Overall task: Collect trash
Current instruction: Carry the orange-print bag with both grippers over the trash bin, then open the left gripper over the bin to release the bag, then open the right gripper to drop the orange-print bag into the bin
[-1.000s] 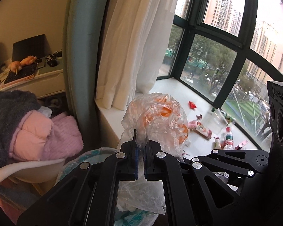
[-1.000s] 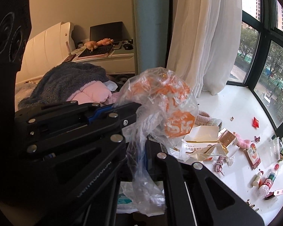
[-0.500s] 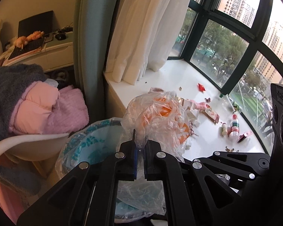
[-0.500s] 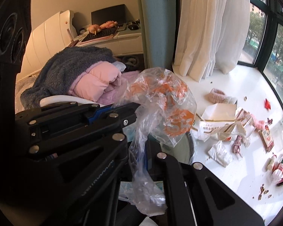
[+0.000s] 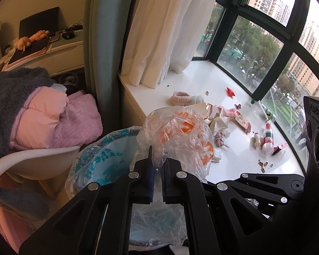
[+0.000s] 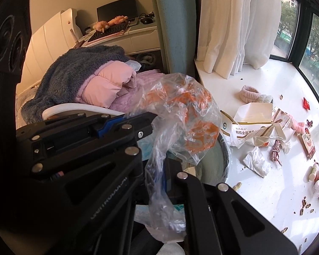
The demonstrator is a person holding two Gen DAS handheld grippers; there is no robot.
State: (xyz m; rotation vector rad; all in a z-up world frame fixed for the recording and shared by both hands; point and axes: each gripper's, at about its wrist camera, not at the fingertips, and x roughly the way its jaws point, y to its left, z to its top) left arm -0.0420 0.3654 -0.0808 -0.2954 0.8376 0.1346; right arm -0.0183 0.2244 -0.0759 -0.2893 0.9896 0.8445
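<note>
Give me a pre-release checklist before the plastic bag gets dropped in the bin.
1. Left gripper shut on the plastic bag: ok.
2. Right gripper shut on the same bag: ok.
3. Bag over the lined trash bin: ok, bin mouth sits right below it.
4. Bin liner open: ok in the left wrist view.
5. Room left inside the bin: cannot tell.
6. Windowsill cleared: not ok; torn carton, bottles and shells remain.

Both cameras look steeply down along their own fingers, very near the crumpled plastic bag (image 5: pixel 178 136) at twelve o'clock. They share the bag, the white windowsill (image 5: pixel 193 85) toward two o'clock, and the clothes pile (image 6: pixel 80 80) toward ten o'clock.
</note>
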